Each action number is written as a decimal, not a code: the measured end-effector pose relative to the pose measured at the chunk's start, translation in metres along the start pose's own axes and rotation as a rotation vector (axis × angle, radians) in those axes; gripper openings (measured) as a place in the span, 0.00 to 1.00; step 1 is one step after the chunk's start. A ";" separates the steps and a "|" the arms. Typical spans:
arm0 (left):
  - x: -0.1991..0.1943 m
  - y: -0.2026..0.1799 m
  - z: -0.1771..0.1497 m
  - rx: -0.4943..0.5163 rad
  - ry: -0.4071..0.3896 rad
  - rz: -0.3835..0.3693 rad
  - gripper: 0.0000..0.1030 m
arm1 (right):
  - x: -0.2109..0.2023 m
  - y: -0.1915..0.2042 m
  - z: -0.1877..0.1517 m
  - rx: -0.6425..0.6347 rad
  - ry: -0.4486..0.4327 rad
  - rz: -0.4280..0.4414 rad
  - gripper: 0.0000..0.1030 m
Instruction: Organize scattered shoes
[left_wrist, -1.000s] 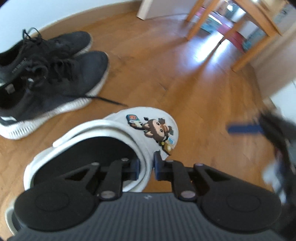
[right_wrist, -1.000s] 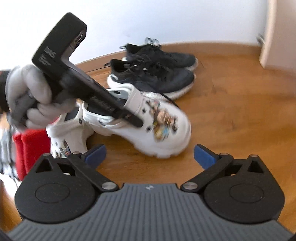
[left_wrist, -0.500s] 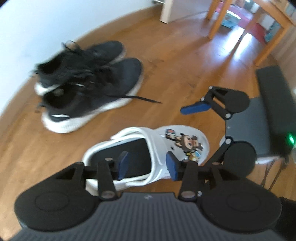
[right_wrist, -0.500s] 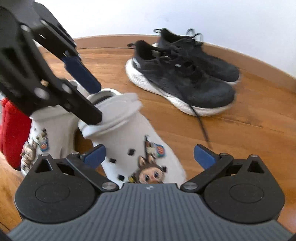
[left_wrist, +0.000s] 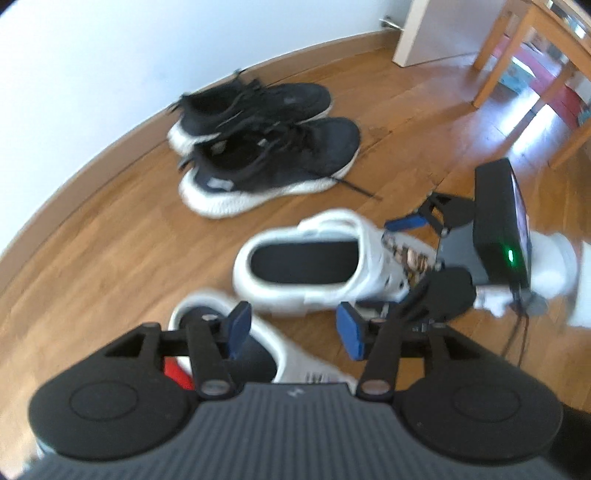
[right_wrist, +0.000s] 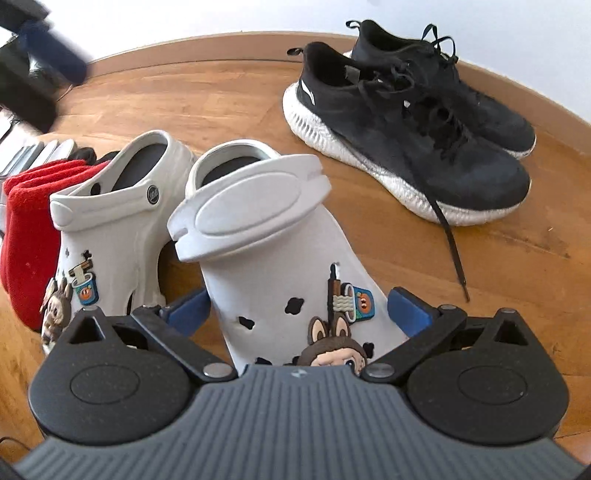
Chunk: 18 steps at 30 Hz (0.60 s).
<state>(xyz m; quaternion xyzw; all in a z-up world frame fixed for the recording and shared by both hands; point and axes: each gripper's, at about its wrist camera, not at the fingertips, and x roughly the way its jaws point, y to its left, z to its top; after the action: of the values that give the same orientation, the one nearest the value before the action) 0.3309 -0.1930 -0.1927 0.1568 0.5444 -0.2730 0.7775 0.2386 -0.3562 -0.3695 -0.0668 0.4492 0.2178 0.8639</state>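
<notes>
Our right tongs (right_wrist: 295, 314) stand spread with the toe of a white clog (right_wrist: 273, 258) between the blue pads; the left pad looks close to the clog's side, the right pad shows a gap, so we judge it not yet gripped. The clog's long axis runs away from these tongs, toe under us, heel and folded strap far, so it lies almost in line with the reach. Its mate, the second clog (right_wrist: 110, 229), stands just to the left, roughly parallel, with a narrow gap between the two. Left again is something red (right_wrist: 29, 221), touching or nearly touching that second clog.

Our left tongs (left_wrist: 293, 328) have just been opening and are released, with nothing between the pads; they hang above the second clog's heel, and from there the first clog (left_wrist: 295, 266) lies crosswise ahead. The right hand is plainly the nearer to it. We reckon the coming move is a small nudge or a squeeze across the toe to square the pair.

Beyond, two black sneakers (left_wrist: 266, 158) sit side by side by the skirting, one lace trailing toward the clogs. Everything rests on a wooden floor (left_wrist: 110, 240); a white wall (left_wrist: 110, 55) rises behind, and wooden furniture legs (left_wrist: 495, 55) stand far right.
</notes>
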 end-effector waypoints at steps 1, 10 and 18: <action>-0.005 0.004 -0.011 -0.016 0.007 0.012 0.49 | 0.001 0.000 0.000 0.008 -0.003 -0.004 1.00; -0.053 0.030 -0.063 -0.147 0.039 0.081 0.49 | -0.012 0.045 -0.026 0.079 -0.025 -0.021 0.93; -0.096 0.022 -0.079 -0.206 -0.008 0.113 0.51 | -0.014 0.073 -0.033 0.095 -0.015 -0.034 0.99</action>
<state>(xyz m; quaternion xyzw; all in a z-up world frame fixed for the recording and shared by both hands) 0.2594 -0.1083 -0.1330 0.1056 0.5567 -0.1719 0.8059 0.1749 -0.3053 -0.3713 -0.0318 0.4512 0.1823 0.8730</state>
